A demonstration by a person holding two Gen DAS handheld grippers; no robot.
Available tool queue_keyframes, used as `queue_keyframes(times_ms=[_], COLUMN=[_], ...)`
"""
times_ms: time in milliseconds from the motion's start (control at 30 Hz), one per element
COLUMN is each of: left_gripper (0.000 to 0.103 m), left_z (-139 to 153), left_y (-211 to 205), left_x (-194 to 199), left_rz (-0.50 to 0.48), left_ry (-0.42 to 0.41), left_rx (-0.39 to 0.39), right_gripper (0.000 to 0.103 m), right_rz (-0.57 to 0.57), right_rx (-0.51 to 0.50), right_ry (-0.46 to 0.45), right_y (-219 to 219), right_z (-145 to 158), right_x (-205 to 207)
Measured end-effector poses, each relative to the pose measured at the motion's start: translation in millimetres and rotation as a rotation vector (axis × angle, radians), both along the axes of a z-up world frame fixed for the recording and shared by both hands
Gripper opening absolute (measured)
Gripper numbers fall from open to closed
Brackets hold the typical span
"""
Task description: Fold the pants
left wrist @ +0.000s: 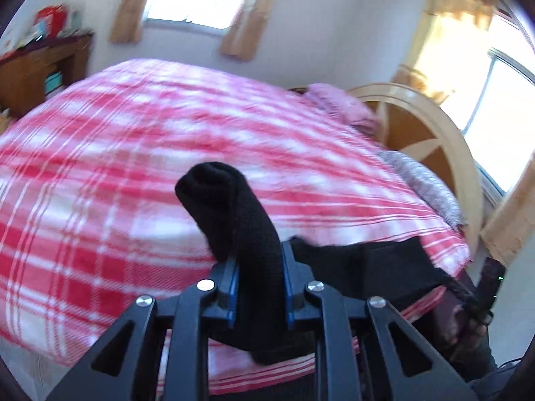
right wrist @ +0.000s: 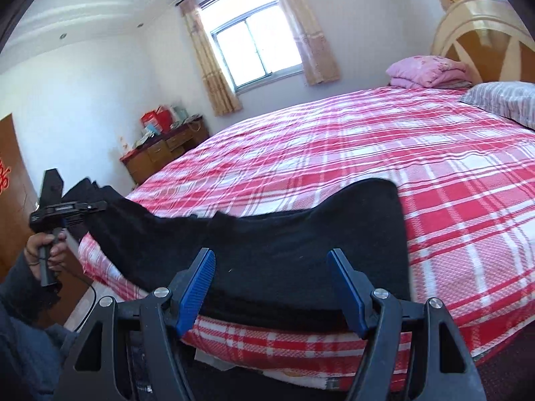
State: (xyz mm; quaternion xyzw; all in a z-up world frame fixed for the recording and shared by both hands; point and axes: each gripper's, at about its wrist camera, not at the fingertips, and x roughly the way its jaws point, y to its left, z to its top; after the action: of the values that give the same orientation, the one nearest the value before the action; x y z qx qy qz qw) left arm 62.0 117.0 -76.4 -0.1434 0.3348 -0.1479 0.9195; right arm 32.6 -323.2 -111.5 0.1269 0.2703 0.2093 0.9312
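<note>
Black pants (right wrist: 301,227) lie across the near edge of a bed with a red-and-white plaid cover (right wrist: 367,140). My left gripper (left wrist: 259,260) is shut on one end of the pants (left wrist: 234,200), and the fabric sticks up in a roll past its blue pads (left wrist: 234,280). In the right wrist view a hand holds the left gripper (right wrist: 97,205) at the far left, and it lifts that end of the pants off the bed. My right gripper (right wrist: 272,267) stands open just over the flat part of the pants, with nothing pressed between its fingers.
A pink folded blanket (right wrist: 428,72) and a grey striped pillow (right wrist: 505,100) lie near the curved wooden headboard (right wrist: 485,40). A wooden dresser (right wrist: 160,153) with boxes on it stands by the far wall, under a curtained window (right wrist: 254,50).
</note>
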Motion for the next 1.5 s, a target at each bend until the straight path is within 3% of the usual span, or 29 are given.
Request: queue_keyframes(times_ms=[233,733,1000,1267,1400,1500], left_gripper=[0.021,0.021,0.021,0.021,0.022,0.027], left_z=[36.2,56.4,34.6,-4.7,-20.8,-26.1], left_y=[-74.5,-203.5,-269.9,-329.0,-349.4,-356.3], left_x=[20.4,50.9,62.1,70.7,68.2,66.5], left_rz=[-0.172,-0.409,-0.504,-0.597,-0.602,-0.599], left_ry=[-0.062,0.0,0.043,0.102,0.089,0.092], left_rx=[0.024,0.055,0.134,0.199,0.251,0.232], right_gripper=[0.071,0.071,0.071,0.071,0.071,0.071], right_rz=[-0.081,-0.236,-0.338,-0.377,-0.382,-0.387], right_rx=[0.022,0.059,0.125,0.118,0.128,0.122], right_ry=[-0.035,-0.014,0.009,0.032,0.05,0.047], right_y=[-23.8,-66.1,-92.9,-99.0,-102.2,-102.9], right_z=[11.5,8.3,4.8,0.8,-3.1,-4.0], right_x=[-5.1,-3.6,-3.5,-3.3,-1.0,-0.5])
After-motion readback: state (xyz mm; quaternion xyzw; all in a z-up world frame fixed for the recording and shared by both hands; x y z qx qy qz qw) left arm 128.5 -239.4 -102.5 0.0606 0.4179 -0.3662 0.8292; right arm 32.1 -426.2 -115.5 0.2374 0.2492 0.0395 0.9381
